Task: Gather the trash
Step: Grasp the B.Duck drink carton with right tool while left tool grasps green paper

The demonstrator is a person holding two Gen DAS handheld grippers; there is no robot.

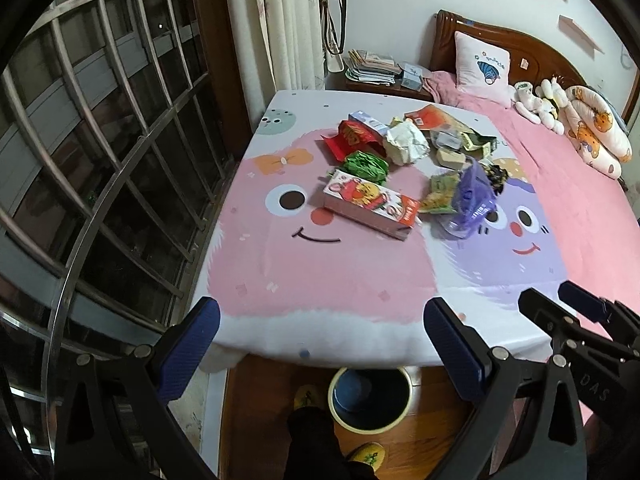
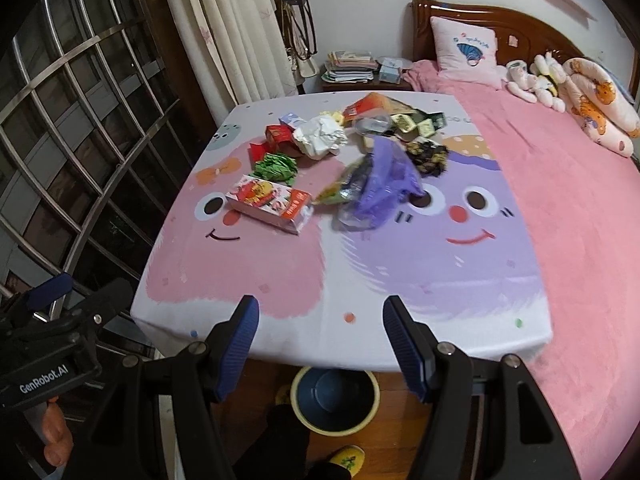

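We see the trash pile [image 1: 404, 168] heaped on the cartoon sheet [image 1: 320, 272] of the bed, well apart from our empty bin [image 2: 334, 400] on the floor below. Left gripper [image 1: 320, 344] and right gripper [image 2: 320, 344] both hold their jaws wide apart, gripping nothing.

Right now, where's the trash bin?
The trash bin stands on the wooden floor at the foot of the bed, bottom centre in both wrist views, beside the person's yellow slippers.
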